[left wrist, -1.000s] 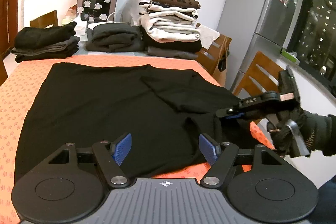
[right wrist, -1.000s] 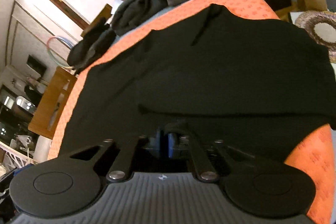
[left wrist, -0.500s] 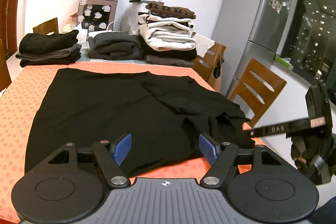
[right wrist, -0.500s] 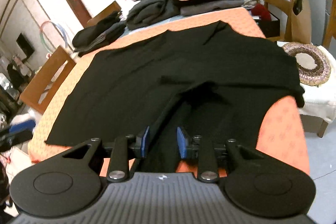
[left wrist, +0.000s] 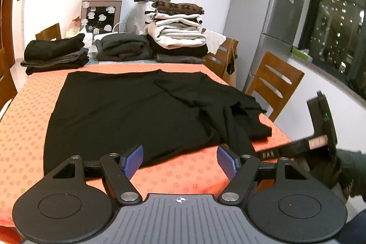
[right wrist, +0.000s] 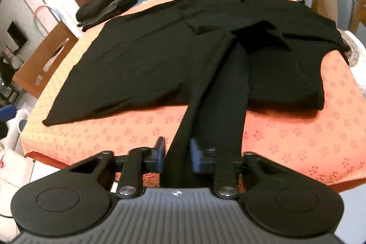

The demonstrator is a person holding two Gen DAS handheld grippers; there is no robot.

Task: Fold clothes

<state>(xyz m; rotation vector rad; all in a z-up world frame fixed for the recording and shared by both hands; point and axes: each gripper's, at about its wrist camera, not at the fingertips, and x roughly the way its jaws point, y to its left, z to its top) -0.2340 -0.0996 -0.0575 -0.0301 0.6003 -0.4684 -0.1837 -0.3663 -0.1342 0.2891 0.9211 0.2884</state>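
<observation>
The black garment (left wrist: pixel 128 106) lies spread flat on the orange floral tablecloth (left wrist: pixel 22 129), ahead of both sets of fingers. One long sleeve (right wrist: pixel 212 93) runs off the garment body toward the near table edge and passes straight between the fingers of the right gripper (right wrist: pixel 176 158).

Right gripper: the blue pads (right wrist: pixel 160 153) stand on either side of the sleeve, the fabric filling the gap between them. The jaws have just been closing, and the sleeve is clamped between them. In the left wrist view the sleeve is drawn taut from the garment to this gripper, which a gloved hand (left wrist: pixel 350 173) holds to the right of the left fingers.

Left gripper (left wrist: pixel 179 160): the fingers stand wide apart, with nothing between the blue pads (left wrist: pixel 133 159). Bare tablecloth lies directly beyond the gap; the near hem of the garment lies just past the fingertips.

Beyond the garment, at the far table edge, stand three stacks of folded clothes (left wrist: pixel 176 31). A wooden chair (left wrist: pixel 272 84) stands to the right of the table, a refrigerator (left wrist: pixel 270 15) behind it.
</observation>
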